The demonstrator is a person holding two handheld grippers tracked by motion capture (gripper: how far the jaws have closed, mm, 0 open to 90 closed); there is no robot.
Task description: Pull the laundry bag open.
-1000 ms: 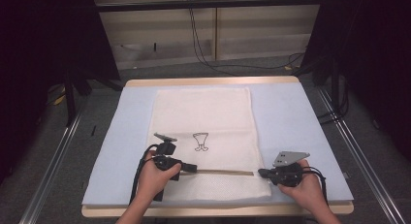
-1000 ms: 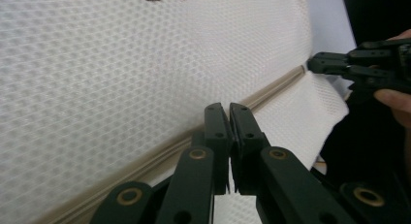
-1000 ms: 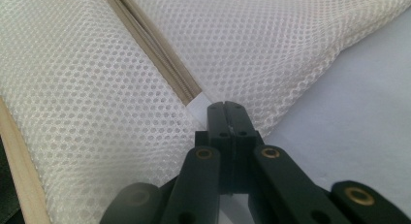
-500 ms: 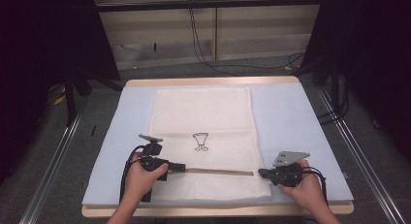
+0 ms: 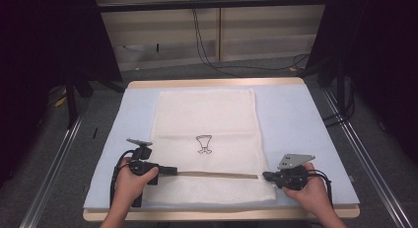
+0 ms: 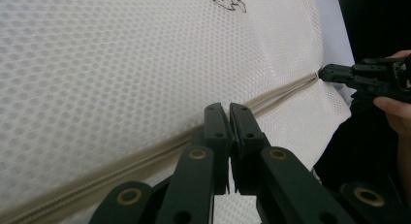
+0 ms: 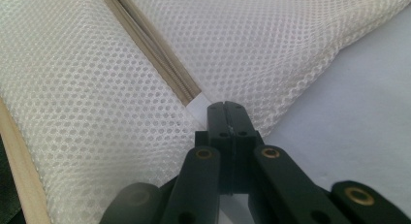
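Bag: white mesh laundry bag lies flat on the light blue cloth covering the tabletop, a small dark logo printed near its middle.
Zipper: beige zipper runs across the bag's near part, from one gripper to the other; it looks dark and parted over most of its run.
Left gripper: left gripper sits at the zipper's left end, fingers clenched, apparently on the slider, though the slider itself is hidden between them.
Right gripper: right gripper has its fingers clenched on the white tab at the zipper's right end, at the bag's right edge, anchoring it.
Progress: judging by the slider's place at the far left, the zipper travel looks about complete; whether it is fully open I cannot tell for certain.
Left to do: probably letting go of both ends, or reaching into the bag.
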